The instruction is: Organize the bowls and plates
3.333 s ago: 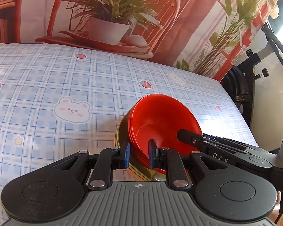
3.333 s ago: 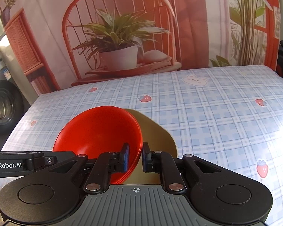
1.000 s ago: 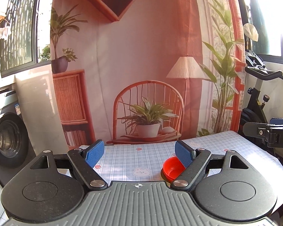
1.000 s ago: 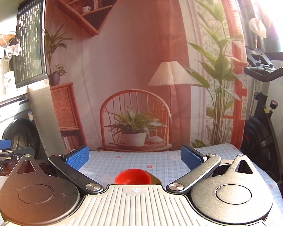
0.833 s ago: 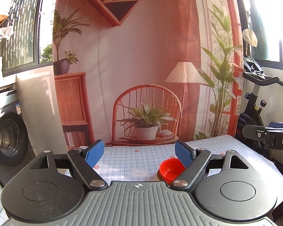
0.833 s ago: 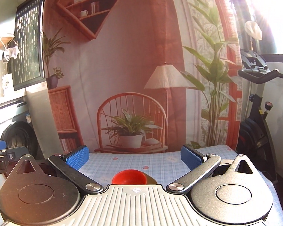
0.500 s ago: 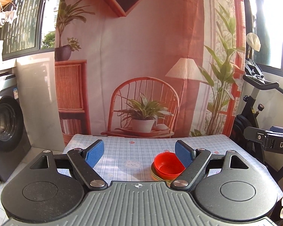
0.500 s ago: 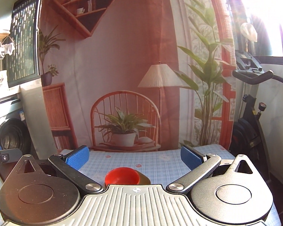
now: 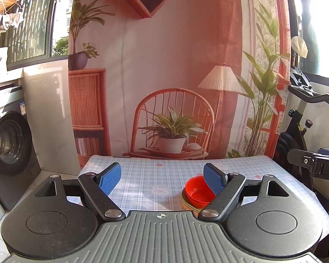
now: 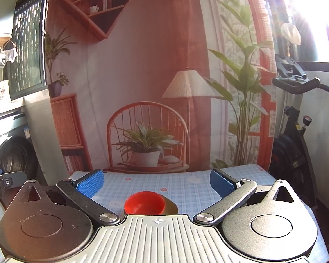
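Left wrist view: red bowls [image 9: 198, 194] sit nested, mouths up and tilted slightly toward the camera, on a yellowish plate [image 9: 186, 203] on the checked table [image 9: 147, 179]. The left gripper [image 9: 162, 178] stands wide, empty, well back from the stack. Seconds earlier it pinched the bowl rim.

Right wrist view: the stack [image 10: 145, 205] lies centred below the right gripper [image 10: 156, 183], likewise spread and empty, formerly closed at the rim.

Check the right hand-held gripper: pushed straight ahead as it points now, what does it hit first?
Probably the red bowl, stacked on the yellowish plates, dead ahead between the open right hand-held gripper fingers. Depth is unclear.
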### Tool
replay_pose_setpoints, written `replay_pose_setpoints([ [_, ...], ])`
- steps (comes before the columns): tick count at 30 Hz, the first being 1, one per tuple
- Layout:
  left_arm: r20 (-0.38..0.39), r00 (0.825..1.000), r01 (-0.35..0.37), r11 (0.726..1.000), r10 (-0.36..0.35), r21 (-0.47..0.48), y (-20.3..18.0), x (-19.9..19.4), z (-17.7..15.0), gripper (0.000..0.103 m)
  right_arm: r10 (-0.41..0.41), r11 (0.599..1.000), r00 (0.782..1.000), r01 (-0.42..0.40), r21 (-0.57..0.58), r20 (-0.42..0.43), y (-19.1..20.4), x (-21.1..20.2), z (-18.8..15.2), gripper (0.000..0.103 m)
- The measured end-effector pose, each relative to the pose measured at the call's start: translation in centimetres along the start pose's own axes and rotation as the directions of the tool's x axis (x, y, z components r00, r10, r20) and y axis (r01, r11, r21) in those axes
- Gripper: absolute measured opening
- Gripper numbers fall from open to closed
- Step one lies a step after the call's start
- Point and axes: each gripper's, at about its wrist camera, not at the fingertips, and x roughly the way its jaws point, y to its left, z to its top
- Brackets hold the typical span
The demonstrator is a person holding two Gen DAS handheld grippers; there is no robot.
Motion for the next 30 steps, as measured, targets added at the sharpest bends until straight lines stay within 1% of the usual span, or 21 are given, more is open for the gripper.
replay_pose_setpoints([
  [19,0.01,1.0,-0.019,1.0,0.019,0.009,-0.49,-0.38,0.01,0.084,0.002,1.0,1.0,-0.002,0.005,-0.003,0.17,0.09,-0.2,0.103],
  [30,0.003,1.0,-0.011,1.0,0.011,0.014,-0.41,-0.27,0.09,0.084,0.003,1.0,1.0,-0.003,0.007,-0.005,0.1,0.11,-0.3,0.103],
])
